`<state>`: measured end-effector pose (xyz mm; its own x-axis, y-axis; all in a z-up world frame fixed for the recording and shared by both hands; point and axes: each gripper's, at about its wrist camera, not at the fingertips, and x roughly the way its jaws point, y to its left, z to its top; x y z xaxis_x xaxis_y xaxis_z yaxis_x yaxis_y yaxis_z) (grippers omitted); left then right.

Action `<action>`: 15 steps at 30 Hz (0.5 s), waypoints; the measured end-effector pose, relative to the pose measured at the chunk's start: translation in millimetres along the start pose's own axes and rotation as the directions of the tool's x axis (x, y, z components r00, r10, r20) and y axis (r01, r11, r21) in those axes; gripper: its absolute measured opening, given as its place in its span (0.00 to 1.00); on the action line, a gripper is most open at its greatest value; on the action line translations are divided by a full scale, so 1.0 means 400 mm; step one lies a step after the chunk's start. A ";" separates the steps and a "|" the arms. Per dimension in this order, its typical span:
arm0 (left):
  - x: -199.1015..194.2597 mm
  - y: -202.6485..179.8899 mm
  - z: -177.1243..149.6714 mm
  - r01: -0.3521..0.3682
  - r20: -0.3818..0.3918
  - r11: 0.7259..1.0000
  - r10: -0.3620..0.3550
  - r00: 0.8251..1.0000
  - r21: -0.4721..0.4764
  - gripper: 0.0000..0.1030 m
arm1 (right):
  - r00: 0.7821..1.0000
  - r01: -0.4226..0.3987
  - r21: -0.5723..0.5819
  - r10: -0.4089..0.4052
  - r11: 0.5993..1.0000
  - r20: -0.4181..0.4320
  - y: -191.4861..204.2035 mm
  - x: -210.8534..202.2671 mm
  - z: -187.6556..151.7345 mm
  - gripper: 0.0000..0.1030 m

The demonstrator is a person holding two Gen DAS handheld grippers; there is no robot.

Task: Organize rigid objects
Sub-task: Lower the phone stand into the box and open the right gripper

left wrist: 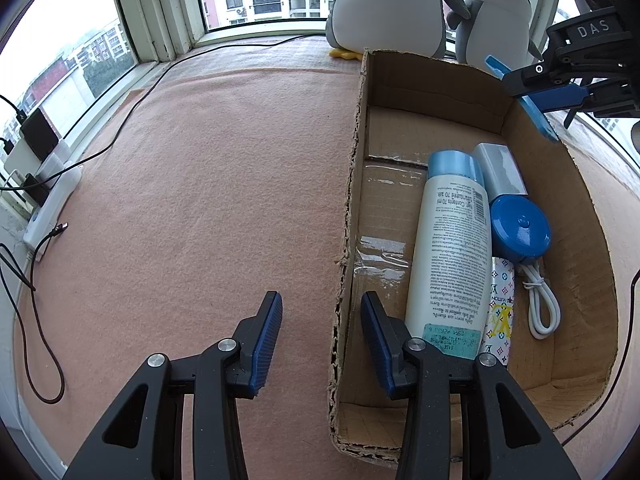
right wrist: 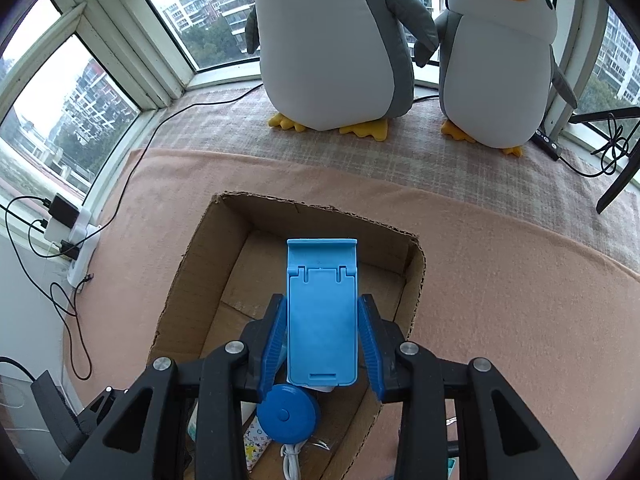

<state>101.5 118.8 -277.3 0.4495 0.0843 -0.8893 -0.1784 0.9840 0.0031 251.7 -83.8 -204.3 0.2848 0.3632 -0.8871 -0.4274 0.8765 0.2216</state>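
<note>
An open cardboard box [left wrist: 356,184] [right wrist: 188,264] lies on a pink felt mat. Inside it are a white lotion bottle [left wrist: 450,256] with a light blue cap, a grey-blue case [left wrist: 502,174], a round blue tape measure [left wrist: 520,230] [right wrist: 286,414], a patterned packet [left wrist: 500,312] and a coiled white cable [left wrist: 542,304]. My right gripper [right wrist: 322,316] [left wrist: 532,92] is shut on a light blue folding phone stand [right wrist: 322,312] [left wrist: 538,114], held above the box's far right wall. My left gripper [left wrist: 322,322] is open and straddles the box's left wall with nothing between its fingers.
Two plush penguins [right wrist: 332,40] [right wrist: 500,60] stand by the window behind the box. A white power strip [left wrist: 52,204] with chargers and black cables [left wrist: 132,108] lies along the left edge. A black stand leg [right wrist: 618,176] is at the right. The mat left of the box is bare.
</note>
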 end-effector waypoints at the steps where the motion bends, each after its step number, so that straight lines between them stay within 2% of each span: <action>1: 0.000 -0.001 0.000 0.000 0.000 1.000 0.000 1.000 0.000 0.43 | 1.000 0.003 0.001 -0.003 1.000 -0.001 -0.001 0.002 0.000 0.32; 6: 0.001 -0.001 0.001 0.000 0.000 1.000 0.000 1.000 0.001 0.43 | 1.000 0.008 -0.010 -0.008 1.000 0.001 -0.001 0.006 0.003 0.33; 9: 0.000 -0.001 0.001 -0.001 0.000 1.000 0.001 1.000 0.000 0.43 | 1.000 -0.010 -0.005 0.010 1.000 0.007 -0.005 0.004 0.004 0.45; 15: 0.001 -0.002 0.002 -0.001 0.001 1.000 0.001 1.000 -0.001 0.43 | 0.999 -0.015 -0.002 0.015 1.000 0.030 -0.006 -0.024 -0.002 0.46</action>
<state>102.7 118.1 -277.3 0.4502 0.0852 -0.8888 -0.1792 0.9838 0.0035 249.4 -89.7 -196.8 0.3044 0.3857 -0.8709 -0.4330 0.8704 0.2342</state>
